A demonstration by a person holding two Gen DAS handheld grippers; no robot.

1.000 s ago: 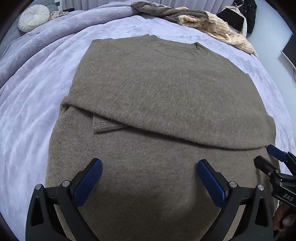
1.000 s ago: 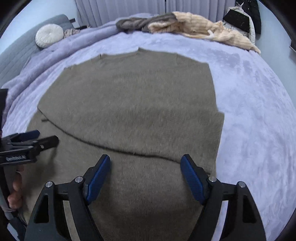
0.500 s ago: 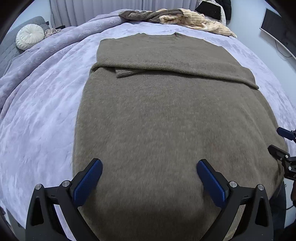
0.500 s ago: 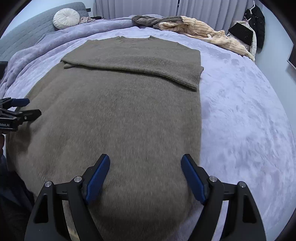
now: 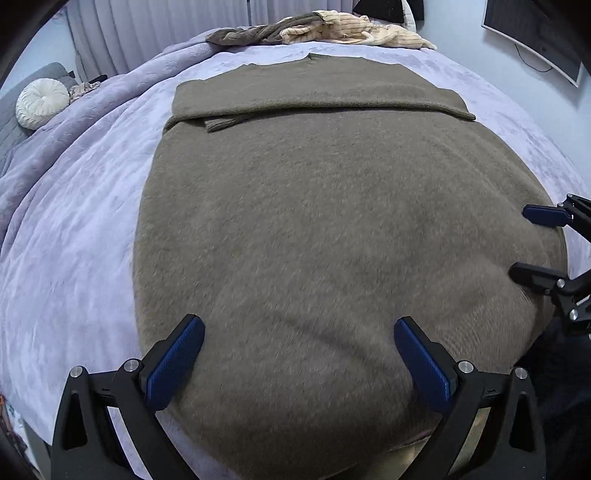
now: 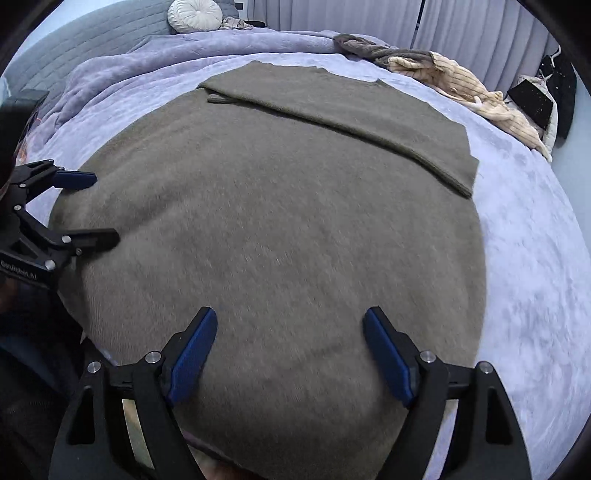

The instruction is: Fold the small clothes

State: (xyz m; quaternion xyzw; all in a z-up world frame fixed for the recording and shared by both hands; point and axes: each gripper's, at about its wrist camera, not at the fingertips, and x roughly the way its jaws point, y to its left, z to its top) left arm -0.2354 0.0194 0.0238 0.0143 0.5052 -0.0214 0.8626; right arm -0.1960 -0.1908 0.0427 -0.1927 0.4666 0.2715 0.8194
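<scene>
An olive-brown knit sweater [image 5: 332, 229] lies flat on the lilac bed cover, neck at the far end, with both sleeves folded across the chest. It also shows in the right wrist view [image 6: 280, 221]. My left gripper [image 5: 299, 354] is open and empty, low over the sweater's near hem on its left half. My right gripper [image 6: 290, 350] is open and empty over the near hem on the right half. Each gripper shows in the other's view: the right one [image 5: 535, 243] at the sweater's right edge, the left one [image 6: 92, 206] at its left edge.
The lilac bed cover [image 5: 74, 221] spreads around the sweater. A heap of brown and cream striped clothes [image 5: 321, 31] lies at the far end. A round white cushion [image 5: 42, 103] sits far left on a grey sofa. A screen [image 5: 535, 33] hangs on the right wall.
Both grippers have pulled back from the folded sleeves toward the sweater's near hem and dropped lower. They stay open. The sweater has not moved.
</scene>
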